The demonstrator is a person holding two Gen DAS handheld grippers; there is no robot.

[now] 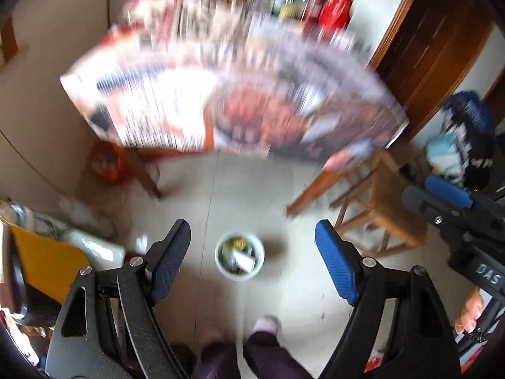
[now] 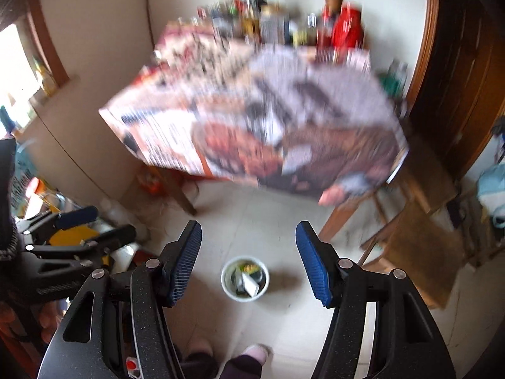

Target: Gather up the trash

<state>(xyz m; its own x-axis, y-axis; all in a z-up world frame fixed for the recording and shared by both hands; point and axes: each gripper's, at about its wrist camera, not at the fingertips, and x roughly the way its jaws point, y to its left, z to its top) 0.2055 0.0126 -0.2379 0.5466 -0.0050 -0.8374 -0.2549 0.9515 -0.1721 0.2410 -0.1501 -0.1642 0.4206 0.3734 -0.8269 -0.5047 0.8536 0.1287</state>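
A white trash bucket (image 1: pixel 237 276) stands on the tiled floor below both grippers, with wrappers and paper scraps inside. In the left wrist view my left gripper (image 1: pixel 252 225) hangs high above it, its blue pads wide apart and nothing between them. My right gripper (image 2: pixel 248 225) is also well above the bucket (image 2: pixel 244 297), open and empty. Each gripper shows in the other's view: the right one (image 1: pixel 435 194) at the right edge, the left one (image 2: pixel 101 224) at the left edge. Both pictures are blurred.
A table (image 1: pixel 221 101) covered with printed paper fills the middle, with bottles and jars (image 1: pixel 284 3) along its back. A wooden stool (image 1: pixel 388 208) stands to the right and a dark wooden door (image 1: pixel 442 47) behind it. Clutter lies at the left (image 1: pixel 47 252). A person's slippered foot (image 1: pixel 268 323) shows below.
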